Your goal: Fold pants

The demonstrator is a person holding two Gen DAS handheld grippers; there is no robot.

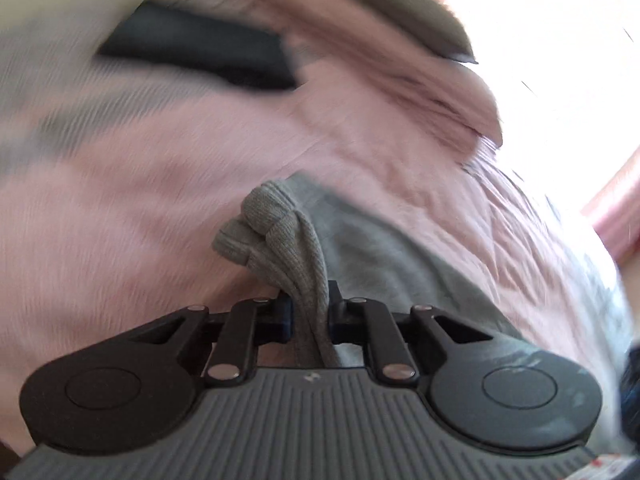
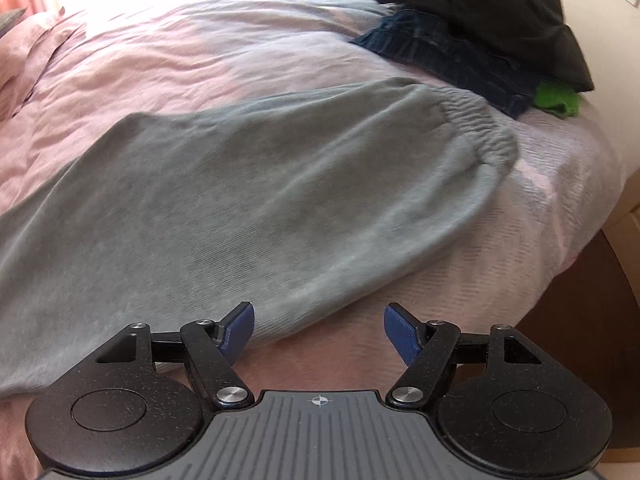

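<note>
- Grey pants (image 2: 248, 184) lie spread on a bed with a pink cover (image 2: 168, 56); they are the landmark for all places below.
- In the right wrist view the elastic waistband (image 2: 476, 128) of the pants is at the far right end, near the side edge of the bed, and the legs run to the lower left, out of the picture.
- The left tongs (image 1: 310, 314) are closed on a bunch of ribbed grey cloth (image 1: 272, 220) of the pants; the two ribbed cuffs stick out past the fingertips, and the cloth passes between the jaws and back under the tongs.
- The right tongs (image 2: 319, 334) are open, the jaws wide apart, with their blue pads (image 2: 400, 336) showing. They hang just beside the near hem of the pants, and nothing is between the pads.
- Beyond the waistband of the pants lies a pile of other clothes: a dark blue jeans piece (image 2: 448, 60), a black garment (image 2: 492, 8) on top of it, and a bright green cloth (image 2: 558, 100) sticking out under them.
- The left wrist view is blurred; beyond the pants it shows the pink cover, a dark flat thing (image 1: 200, 48) and a grey-brown shape (image 1: 412, 12) that I cannot identify.
</note>
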